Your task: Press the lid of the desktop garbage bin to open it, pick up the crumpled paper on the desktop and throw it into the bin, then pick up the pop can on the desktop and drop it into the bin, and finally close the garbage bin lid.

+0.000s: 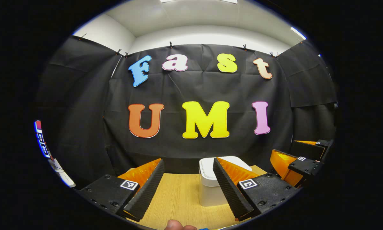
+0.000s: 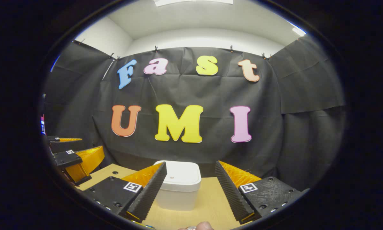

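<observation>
White bin (image 2: 178,185), lid closed, sits mid-table (image 2: 210,204); left claw (image 1: 188,188) and right claw (image 2: 190,191) gape empty.

Light wood-grain table (image 1: 178,198), its surface running back to the black cloth wall. A white bin (image 2: 178,187) with rounded corners stands upright directly on it, lid down, toward the far edge.

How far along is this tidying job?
It looks barely begun. Nothing seems done: the white bin on the wooden table has its lid shut. Nothing is in hand: the left gripper and right gripper both have jaws open and empty. Pressing the lid, binning paper and can, then closing are all left.
</observation>
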`<state>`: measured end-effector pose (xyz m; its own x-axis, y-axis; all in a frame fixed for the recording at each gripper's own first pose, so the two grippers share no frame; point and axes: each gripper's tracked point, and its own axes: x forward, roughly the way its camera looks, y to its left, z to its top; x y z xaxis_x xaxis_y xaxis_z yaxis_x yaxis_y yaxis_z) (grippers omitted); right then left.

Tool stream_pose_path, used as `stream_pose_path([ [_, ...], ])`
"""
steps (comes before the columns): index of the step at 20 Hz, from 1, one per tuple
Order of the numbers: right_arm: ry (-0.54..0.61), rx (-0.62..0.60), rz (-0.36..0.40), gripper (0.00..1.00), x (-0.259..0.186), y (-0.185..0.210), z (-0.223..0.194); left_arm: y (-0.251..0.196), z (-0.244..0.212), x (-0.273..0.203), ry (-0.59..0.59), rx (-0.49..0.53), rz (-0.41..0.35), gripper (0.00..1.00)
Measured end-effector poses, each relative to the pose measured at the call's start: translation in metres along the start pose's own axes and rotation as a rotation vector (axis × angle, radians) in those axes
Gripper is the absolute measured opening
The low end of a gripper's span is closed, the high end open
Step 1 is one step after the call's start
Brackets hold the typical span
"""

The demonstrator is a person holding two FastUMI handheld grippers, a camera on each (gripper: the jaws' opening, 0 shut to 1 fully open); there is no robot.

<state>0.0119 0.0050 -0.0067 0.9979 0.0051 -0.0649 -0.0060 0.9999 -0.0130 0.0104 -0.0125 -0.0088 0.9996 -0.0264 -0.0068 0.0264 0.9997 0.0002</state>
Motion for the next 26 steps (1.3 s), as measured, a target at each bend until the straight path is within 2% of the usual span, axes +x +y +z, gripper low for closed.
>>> stream_pose_path([
  [6,0.064,-0.02,-0.005,0.95,0.013,-0.006,-0.015,-0.007,0.001,-0.001,-0.005,0.007,-0.012,0.98],
  [10,0.162,-0.019,0.018,0.95,0.043,-0.004,-0.042,-0.008,-0.005,-0.001,0.01,0.004,-0.002,0.98],
  [13,0.199,-0.027,0.027,0.95,0.064,-0.002,-0.048,-0.007,-0.004,0.002,0.012,0.004,0.009,0.98],
  [16,0.232,-0.03,0.059,0.98,0.086,0.007,-0.054,-0.008,-0.012,0.006,0.033,0.012,0.022,0.98],
  [17,0.25,-0.033,0.076,0.95,0.096,0.01,-0.058,-0.007,-0.016,0.007,0.043,0.012,0.03,0.98],
  [21,0.31,-0.032,0.107,0.96,0.124,0.02,-0.073,0.0,-0.023,0.009,0.069,0.008,0.062,0.98],
  [22,0.323,-0.029,0.117,0.86,0.13,0.024,-0.078,0.002,-0.024,0.009,0.071,0.008,0.071,0.98],
  [23,0.34,-0.031,0.124,0.81,0.137,0.026,-0.083,0.003,-0.025,0.01,0.075,0.006,0.079,0.98],
  [25,0.361,-0.048,0.125,0.63,0.147,0.027,-0.089,0.006,-0.029,0.01,0.085,-0.003,0.092,0.98],
  [26,0.367,-0.057,0.124,0.43,0.152,0.027,-0.092,0.007,-0.032,0.011,0.093,-0.007,0.099,0.98],
])
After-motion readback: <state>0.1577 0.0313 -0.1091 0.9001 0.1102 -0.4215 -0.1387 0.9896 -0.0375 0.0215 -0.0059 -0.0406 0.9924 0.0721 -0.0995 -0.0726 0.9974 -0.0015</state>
